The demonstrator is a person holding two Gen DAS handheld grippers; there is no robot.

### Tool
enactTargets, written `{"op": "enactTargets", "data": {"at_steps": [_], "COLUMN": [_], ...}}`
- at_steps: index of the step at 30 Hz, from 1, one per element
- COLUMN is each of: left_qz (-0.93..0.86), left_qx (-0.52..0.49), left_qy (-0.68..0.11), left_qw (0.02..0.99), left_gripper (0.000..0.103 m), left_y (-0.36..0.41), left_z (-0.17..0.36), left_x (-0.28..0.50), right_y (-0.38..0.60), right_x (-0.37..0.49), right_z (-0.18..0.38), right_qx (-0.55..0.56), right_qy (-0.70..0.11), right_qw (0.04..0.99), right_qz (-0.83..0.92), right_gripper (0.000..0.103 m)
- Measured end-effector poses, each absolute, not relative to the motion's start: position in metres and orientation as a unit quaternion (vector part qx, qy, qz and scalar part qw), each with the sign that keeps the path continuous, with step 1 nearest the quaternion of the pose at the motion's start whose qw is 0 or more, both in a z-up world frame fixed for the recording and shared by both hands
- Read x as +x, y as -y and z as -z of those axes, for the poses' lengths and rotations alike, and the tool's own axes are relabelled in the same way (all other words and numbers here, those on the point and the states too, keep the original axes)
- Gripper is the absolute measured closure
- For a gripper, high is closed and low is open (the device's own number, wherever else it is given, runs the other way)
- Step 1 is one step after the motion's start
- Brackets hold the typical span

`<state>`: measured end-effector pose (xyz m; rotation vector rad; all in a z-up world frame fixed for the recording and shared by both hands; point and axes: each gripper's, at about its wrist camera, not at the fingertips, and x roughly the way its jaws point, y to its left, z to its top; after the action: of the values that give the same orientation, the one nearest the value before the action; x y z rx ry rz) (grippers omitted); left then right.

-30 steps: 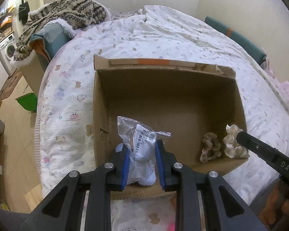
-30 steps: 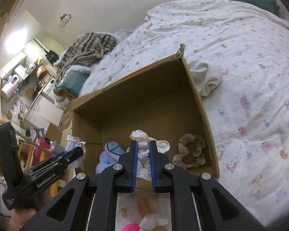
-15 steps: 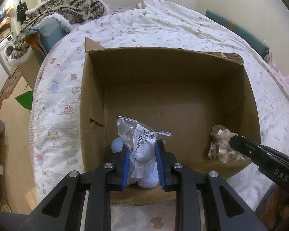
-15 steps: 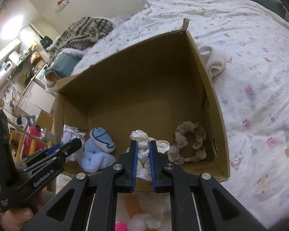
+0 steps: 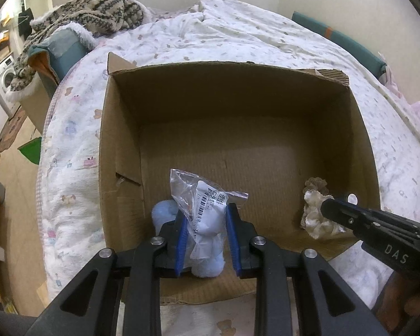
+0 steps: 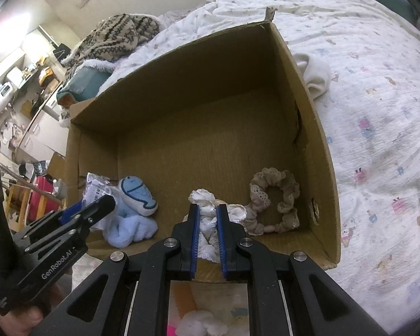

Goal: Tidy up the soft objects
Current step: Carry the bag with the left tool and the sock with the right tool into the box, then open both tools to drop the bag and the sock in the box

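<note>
An open cardboard box (image 5: pixel 120 145) (image 6: pixel 319 128) sits on the bed. My left gripper (image 5: pixel 205 212) is shut on a clear plastic bag (image 5: pixel 201 196) with a light blue plush toy (image 6: pixel 131 204) in it, low inside the box's near left corner. My right gripper (image 6: pixel 208 210) is shut on a white lace scrunchie (image 6: pixel 207 218), which also shows in the left wrist view (image 5: pixel 315 218), low by the box's near wall. A beige lace scrunchie (image 6: pixel 274 201) lies on the box floor just to its right.
The box rests on a white patterned quilt (image 5: pixel 238 36). A white cloth (image 6: pixel 316 72) lies outside the box's right wall. A knitted blanket (image 5: pixel 92 11) is piled at the bed's far left. More soft items (image 6: pixel 198 322) lie on the bed below my right gripper.
Both grippers have moved forward and down into the box with their loads. The box now fills more of both views.
</note>
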<state>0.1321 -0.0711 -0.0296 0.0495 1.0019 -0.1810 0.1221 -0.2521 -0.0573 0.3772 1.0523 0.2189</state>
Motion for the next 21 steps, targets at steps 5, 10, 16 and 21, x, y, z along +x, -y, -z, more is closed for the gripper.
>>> {"op": "enactTargets", "data": {"at_steps": [5, 10, 16, 21], "left_qz": [0.083, 0.083, 0.083, 0.084], "left_qx": [0.021, 0.021, 0.022, 0.024], "left_qy": [-0.480, -0.479, -0.480, -0.481], "left_qw": [0.873, 0.874, 0.873, 0.872], "left_gripper": [0.080, 0.080, 0.078, 0.075], "left_y": [0.0696, 0.0700, 0.0704, 0.0707], "left_z": [0.0298, 0.0292, 0.0290, 0.0279], "left_x": [0.1325, 0.1311, 0.1304, 0.1295], "right_y": [0.2481, 0.2443, 0.2433, 0.2474], "right_x": [0.1252, 0.1262, 0.1255, 0.1233], "right_z": [0.0593, 0.0606, 0.0601, 0.0597], "right_qx": [0.170, 0.162, 0.161, 0.167], "right_qy": [-0.502, -0.503, -0.499, -0.495], "right_qw": [0.841, 0.843, 0.845, 0.846], "right_qz": [-0.104, -0.104, -0.103, -0.102], "right_gripper": [0.089, 0.089, 0.089, 0.089]}}
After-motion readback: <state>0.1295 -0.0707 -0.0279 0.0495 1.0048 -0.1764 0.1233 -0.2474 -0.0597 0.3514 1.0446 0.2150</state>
